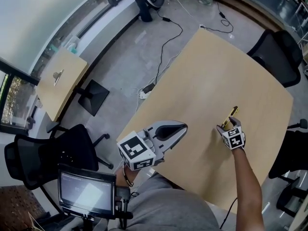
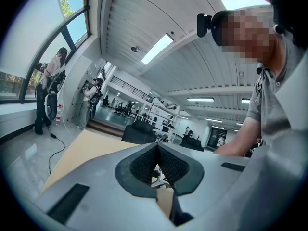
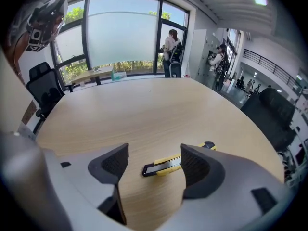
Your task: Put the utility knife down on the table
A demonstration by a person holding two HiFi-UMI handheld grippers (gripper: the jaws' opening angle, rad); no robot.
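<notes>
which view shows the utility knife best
Right gripper view: the utility knife lies flat on the table between the open right tongs. Head view shows only a yellow sliver; left gripper view shows none.

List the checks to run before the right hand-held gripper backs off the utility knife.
1. Utility knife lying flat on the table: ok.
2. Right hand-held gripper jaws apart, not clamping the knife: ok.
3. Knife well in from the table edge: ok.
4. Blade retracted: cannot tell.
5. Left hand-held gripper shut, clear of the knife: ok.
</notes>
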